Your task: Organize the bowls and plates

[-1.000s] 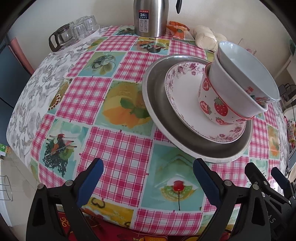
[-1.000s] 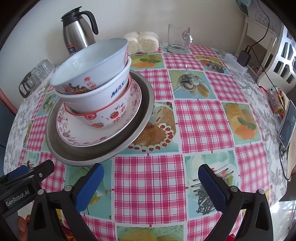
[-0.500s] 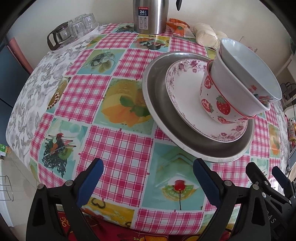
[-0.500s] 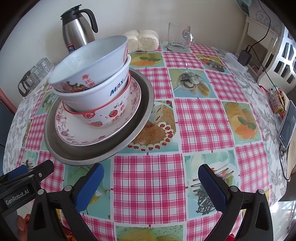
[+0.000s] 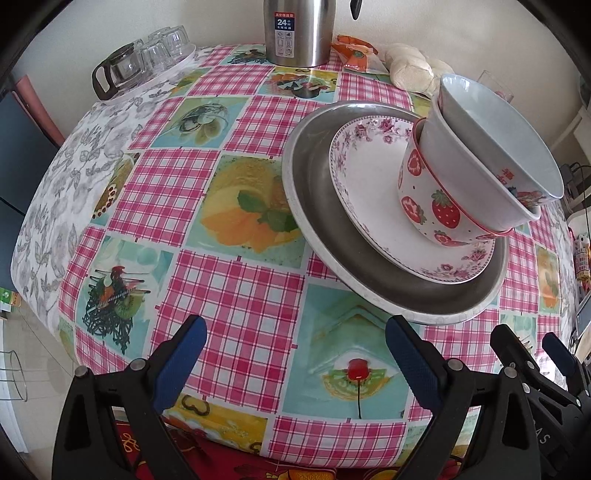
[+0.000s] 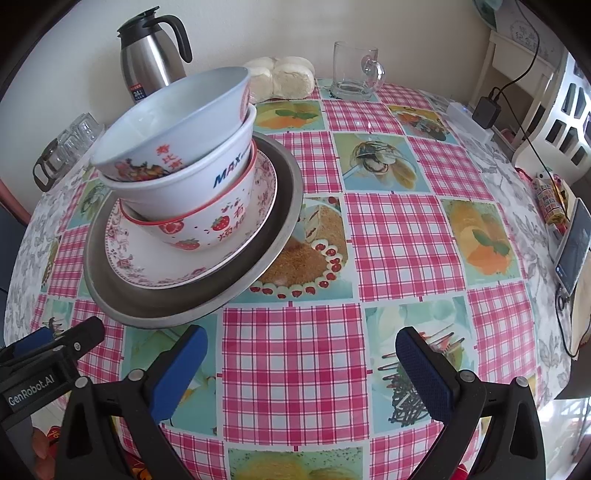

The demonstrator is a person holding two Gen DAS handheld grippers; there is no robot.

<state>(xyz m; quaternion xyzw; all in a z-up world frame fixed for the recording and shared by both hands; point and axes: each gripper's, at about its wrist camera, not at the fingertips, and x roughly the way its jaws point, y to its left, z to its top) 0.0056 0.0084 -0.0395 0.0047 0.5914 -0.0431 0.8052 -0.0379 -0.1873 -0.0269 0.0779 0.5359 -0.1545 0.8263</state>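
Note:
A wide grey metal plate [image 5: 325, 236] [image 6: 280, 236] rests on the checked tablecloth. On it lies a floral plate [image 5: 369, 192] [image 6: 147, 266]. A strawberry bowl [image 5: 428, 210] [image 6: 210, 229] stands on that plate, with a white bowl [image 6: 199, 181] and a pale blue bowl [image 5: 491, 144] [image 6: 173, 122] nested in it, leaning. My left gripper [image 5: 295, 347] is open near the table's front edge, left of the stack. My right gripper [image 6: 301, 349] is open too, in front and right of the stack. Neither holds anything.
A steel thermos jug [image 5: 299, 31] [image 6: 151, 62], glass cups with a small glass pot [image 5: 144, 61], an orange packet [image 5: 356, 51] and wrapped buns [image 6: 280, 79] line the back. A glass mug [image 6: 356, 70], a power strip [image 6: 469, 118] and a phone [image 6: 572, 243] sit right.
Both grippers have pulled back slightly and stay open. The stack of dishes sits a little farther off in both views and has not been touched.

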